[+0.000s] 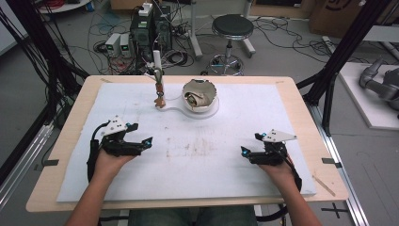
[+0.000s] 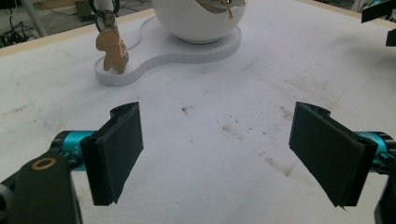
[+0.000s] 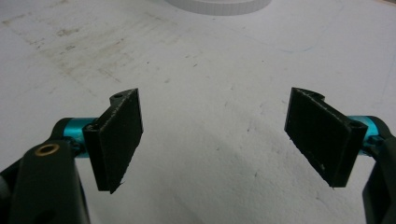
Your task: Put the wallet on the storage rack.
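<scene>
**2 grippers wait wide apart on a stained white mat**

We see a person's 2 hands resting low on the white mat point(image 1: 235, 174) of a wooden table point(image 1: 66, 155), one at each side. The left gripper point(image 1: 149, 140) stands with its jaws spread wide and nothing between them; its own view looks between the black pads point(image 2: 119, 149) toward the far middle of the mat. The right gripper point(image 1: 244, 151) is likewise released, jaws parted over bare, brown-smudged foam. Ahead of both, well apart from either, sits a white bowl point(image 1: 200, 96) on a white curved base point(image 1: 176, 109). Just left of the bowl, at the narrow end of that base, a small tan figure point(image 2: 112, 49) hangs from a stand point(image 1: 157, 60), reaching down to the base.
</scene>
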{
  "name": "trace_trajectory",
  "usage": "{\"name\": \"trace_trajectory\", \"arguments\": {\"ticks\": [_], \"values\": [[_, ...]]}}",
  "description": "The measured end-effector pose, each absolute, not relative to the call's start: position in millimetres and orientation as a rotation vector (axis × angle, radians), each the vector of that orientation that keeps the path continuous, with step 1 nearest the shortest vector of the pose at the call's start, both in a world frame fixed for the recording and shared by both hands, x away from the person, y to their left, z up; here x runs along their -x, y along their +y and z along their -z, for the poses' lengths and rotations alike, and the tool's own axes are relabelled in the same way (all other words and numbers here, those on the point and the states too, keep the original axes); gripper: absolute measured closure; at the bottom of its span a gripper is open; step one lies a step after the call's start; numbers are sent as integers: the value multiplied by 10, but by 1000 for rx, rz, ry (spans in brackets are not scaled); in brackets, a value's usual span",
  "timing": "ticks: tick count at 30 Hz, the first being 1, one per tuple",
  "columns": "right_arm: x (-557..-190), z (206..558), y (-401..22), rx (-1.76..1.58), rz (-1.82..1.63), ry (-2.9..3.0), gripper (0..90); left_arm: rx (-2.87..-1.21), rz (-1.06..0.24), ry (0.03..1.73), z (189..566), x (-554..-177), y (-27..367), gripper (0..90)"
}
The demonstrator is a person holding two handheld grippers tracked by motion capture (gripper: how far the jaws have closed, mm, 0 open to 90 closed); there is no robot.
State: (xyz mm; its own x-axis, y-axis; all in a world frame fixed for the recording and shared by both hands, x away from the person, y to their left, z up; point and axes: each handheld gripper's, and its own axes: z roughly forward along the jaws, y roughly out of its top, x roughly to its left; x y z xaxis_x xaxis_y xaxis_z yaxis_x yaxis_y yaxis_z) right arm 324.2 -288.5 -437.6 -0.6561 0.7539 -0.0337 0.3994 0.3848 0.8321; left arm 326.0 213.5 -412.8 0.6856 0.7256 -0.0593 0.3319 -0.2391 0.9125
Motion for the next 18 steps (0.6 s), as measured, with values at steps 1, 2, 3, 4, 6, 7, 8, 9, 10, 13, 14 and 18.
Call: {"name": "trace_trajectory", "arguments": {"ticks": [1,2,3,4,6,7,8,9,10,13,14,18], "values": [[-3241,4376,-2896,-993,-1177,2233,196,-1838,-465,831,4132,-3268,2147,175],[-3241,4379,-2903,-999,-1179,2229,197,-1830,-465,834,4140,-3274,2154,175],[-3244,4385,-2913,-997,-1174,2231,196,-1828,-470,832,4145,-3279,2163,175],[-3246,4391,-2926,-997,-1164,2232,196,-1823,-472,835,4151,-3280,2166,175],[-3247,4397,-2955,-1001,-1157,2231,196,-1827,-473,832,4159,-3279,2160,175],[-3245,4396,-2968,-1008,-1160,2226,196,-1834,-478,823,4159,-3280,2155,175],[-3244,4395,-2982,-1007,-1162,2221,196,-1837,-484,816,4157,-3279,2148,176],[-3240,4396,-2992,-1010,-1165,2221,196,-1833,-488,813,4154,-3280,2140,175],[-3241,4398,-2998,-1007,-1164,2221,196,-1833,-493,805,4148,-3286,2132,175],[-3235,4406,-3014,-997,-1147,2234,196,-1833,-495,799,4143,-3286,2100,175],[-3230,4405,-3018,-997,-1144,2237,196,-1839,-493,797,4143,-3279,2090,175],[-3209,4392,-3020,-1000,-1149,2230,196,-1834,-484,797,4152,-3263,2074,175]]}}
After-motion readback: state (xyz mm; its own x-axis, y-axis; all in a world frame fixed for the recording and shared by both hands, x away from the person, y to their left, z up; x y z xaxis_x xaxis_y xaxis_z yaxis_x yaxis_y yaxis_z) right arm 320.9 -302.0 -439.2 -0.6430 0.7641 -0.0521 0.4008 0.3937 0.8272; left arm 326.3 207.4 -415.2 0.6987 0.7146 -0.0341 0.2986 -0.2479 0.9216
